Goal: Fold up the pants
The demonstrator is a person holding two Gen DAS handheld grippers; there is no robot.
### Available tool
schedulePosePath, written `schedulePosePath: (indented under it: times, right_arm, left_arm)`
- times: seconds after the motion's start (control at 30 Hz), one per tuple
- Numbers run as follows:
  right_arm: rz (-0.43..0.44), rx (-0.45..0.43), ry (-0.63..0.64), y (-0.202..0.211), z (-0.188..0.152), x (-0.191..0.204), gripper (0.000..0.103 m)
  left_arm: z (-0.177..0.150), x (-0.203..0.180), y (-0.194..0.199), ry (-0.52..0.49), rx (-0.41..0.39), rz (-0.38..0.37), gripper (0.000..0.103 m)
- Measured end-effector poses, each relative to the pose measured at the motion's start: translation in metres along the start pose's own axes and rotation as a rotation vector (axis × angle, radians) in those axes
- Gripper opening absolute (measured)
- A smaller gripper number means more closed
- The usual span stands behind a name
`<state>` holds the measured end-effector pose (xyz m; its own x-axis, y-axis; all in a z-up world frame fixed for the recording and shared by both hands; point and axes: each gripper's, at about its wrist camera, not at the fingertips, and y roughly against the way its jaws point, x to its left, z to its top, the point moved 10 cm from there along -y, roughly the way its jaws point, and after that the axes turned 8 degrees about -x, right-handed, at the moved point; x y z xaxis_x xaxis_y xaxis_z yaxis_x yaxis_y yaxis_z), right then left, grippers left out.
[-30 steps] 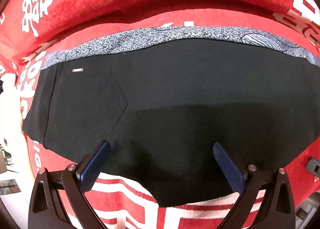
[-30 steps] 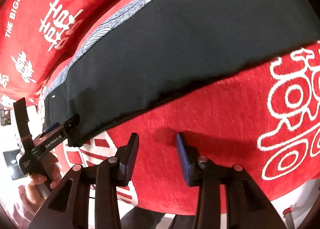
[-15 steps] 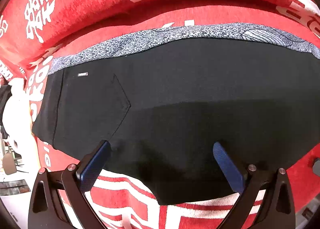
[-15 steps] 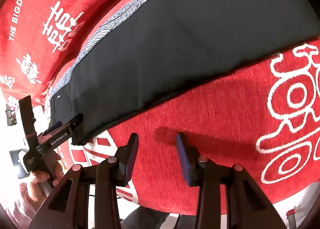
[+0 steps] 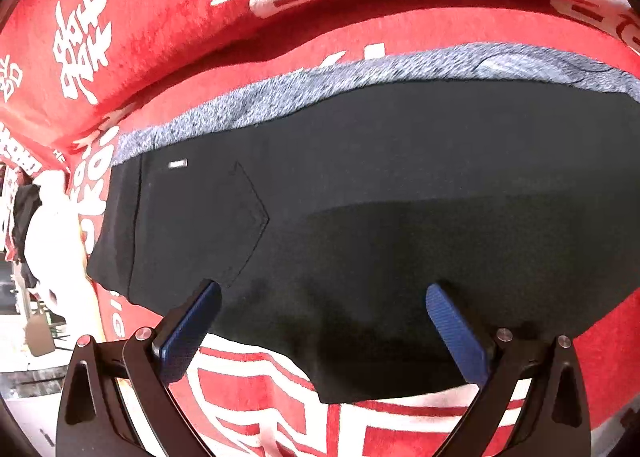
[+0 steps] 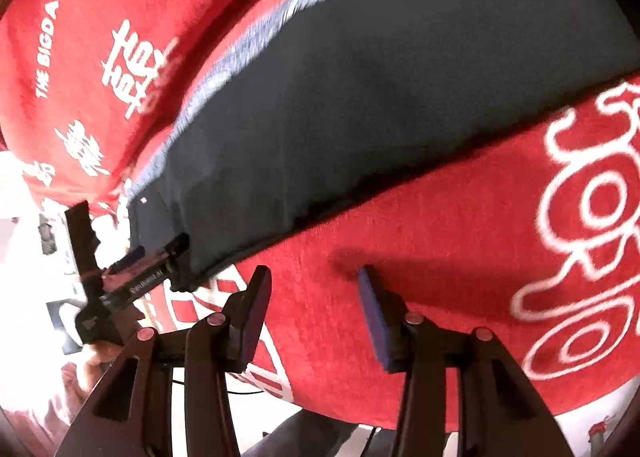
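Since a second ago the right gripper (image 6: 314, 289) has spread wider, jaws opening, empty over red cloth (image 6: 420, 249). Black pants (image 6: 380, 97) stretch lengthwise, their edge just beyond it. The left gripper (image 5: 320, 297), jaws spread, sits nearer, at the waist end.

A red cover (image 5: 420, 29) with white characters and the words "THE BIGDAY" drapes the whole seat and the raised back behind it. A blue-grey patterned cloth (image 5: 280, 97) lies along its far side. Beyond the left edge the room is bright, washed out, cluttered and unclear.
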<state>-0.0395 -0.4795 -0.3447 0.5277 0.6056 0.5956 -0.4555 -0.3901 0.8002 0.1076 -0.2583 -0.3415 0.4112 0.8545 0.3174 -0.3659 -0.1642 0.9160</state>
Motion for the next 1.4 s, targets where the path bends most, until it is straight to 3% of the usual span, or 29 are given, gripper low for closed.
schedulePosePath:
  times: [0.13,0.3,0.43,0.57,0.77,0.87,0.93,0.97,1.0,1.03,1.2,1.3,1.37,1.4]
  right_arm:
    - [-0.009,-0.166,-0.084,0.039,0.037,-0.040,0.049]
    - [-0.014,-0.362,-0.258,0.083,0.064,-0.102,0.049]
    - [-0.014,-0.451,-0.325,0.098,0.070,-0.132,0.049]
    - [0.029,-0.508,-0.373,0.101,0.077,-0.151,0.049]
    - [0.108,-0.627,-0.403,0.113,0.125,-0.170,0.050]
    - [0.124,-0.631,-0.452,0.111,0.142,-0.171,0.050]
    - [0.106,-0.593,-0.484,0.110,0.145,-0.170,0.043]
    - [0.095,-0.577,-0.486,0.111,0.144,-0.171,0.022]
    - [0.107,-0.577,-0.483,0.115,0.143,-0.169,0.016]
    - [0.122,-0.578,-0.466,0.121,0.143,-0.163,0.016]
    - [0.131,-0.598,-0.306,0.146,0.145,-0.119,0.015]
    - [0.120,-0.605,-0.245,0.153,0.148,-0.097,0.015]
    - [0.097,-0.591,-0.186,0.152,0.148,-0.082,0.014]
    - [0.076,-0.586,-0.156,0.152,0.147,-0.076,0.014]
  left_arm:
    - [0.018,-0.025,0.022,0.003,-0.039,-0.060,0.103]
    - [0.051,-0.098,0.050,-0.003,-0.102,-0.199,0.103]
    - [0.071,-0.160,0.056,-0.014,-0.141,-0.287,0.103]
    - [0.071,-0.194,0.036,-0.042,-0.123,-0.258,0.103]
    - [0.069,-0.194,0.035,-0.032,-0.156,-0.297,0.103]
    - [0.071,-0.197,0.035,-0.059,-0.152,-0.291,0.103]
    - [0.072,-0.196,0.036,-0.063,-0.135,-0.293,0.102]
    - [0.074,-0.195,0.039,-0.060,-0.124,-0.295,0.096]
    - [0.076,-0.197,0.046,-0.052,-0.122,-0.312,0.071]
    - [0.079,-0.199,0.053,-0.053,-0.122,-0.335,0.057]
    - [0.105,-0.228,0.089,-0.079,-0.236,-0.428,0.057]
    - [0.096,-0.274,0.073,-0.116,-0.168,-0.528,0.058]
    - [0.093,-0.286,0.078,-0.172,-0.287,-0.463,0.059]
    - [0.091,-0.287,0.081,-0.206,-0.311,-0.449,0.059]
